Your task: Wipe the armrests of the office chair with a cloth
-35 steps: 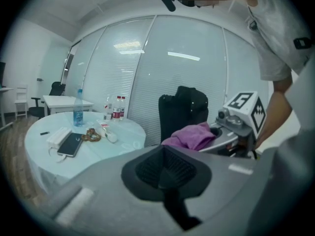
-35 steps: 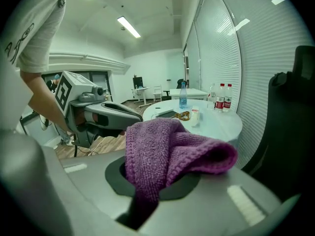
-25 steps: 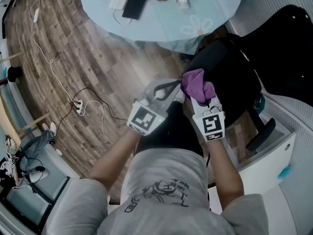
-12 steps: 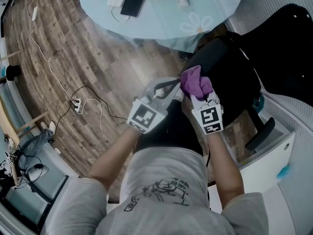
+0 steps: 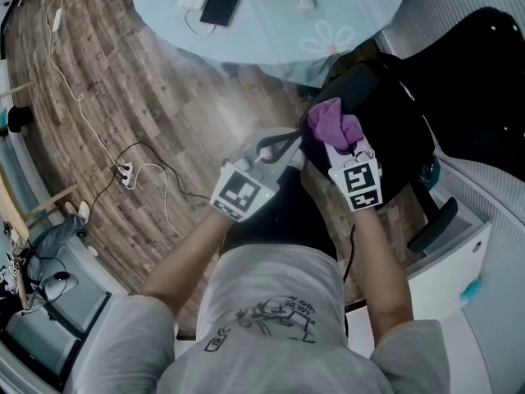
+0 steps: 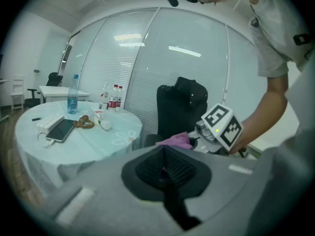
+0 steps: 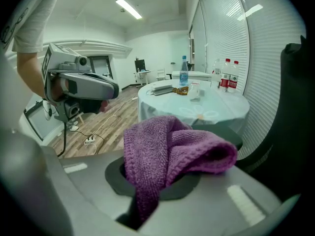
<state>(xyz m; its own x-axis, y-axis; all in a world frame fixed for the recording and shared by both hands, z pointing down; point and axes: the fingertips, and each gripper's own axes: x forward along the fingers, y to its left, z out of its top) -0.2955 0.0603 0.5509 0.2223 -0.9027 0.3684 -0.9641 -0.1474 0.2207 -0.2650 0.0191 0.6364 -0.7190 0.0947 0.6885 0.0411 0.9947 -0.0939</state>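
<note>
A purple knitted cloth (image 5: 331,125) hangs bunched from my right gripper (image 5: 343,149), whose jaws are shut on it. In the right gripper view the cloth (image 7: 172,151) fills the middle, above a dark armrest pad (image 7: 232,137). It is held over the near edge of the black office chair (image 5: 392,130). A second armrest (image 5: 434,226) sticks out at the right. My left gripper (image 5: 287,148) sits just left of the cloth, shut with nothing in it. From the left gripper view the cloth (image 6: 175,140) and the chair back (image 6: 179,106) show beyond its jaws.
A round pale table (image 5: 344,23) stands beyond the chair, with a phone (image 5: 218,3), bottles and small items on it. A power strip with white cables (image 5: 123,173) lies on the wood floor at left. A white cabinet (image 5: 459,257) is beside the chair at right.
My right gripper has carried the cloth a little farther forward over the chair. The left gripper has hardly moved.
</note>
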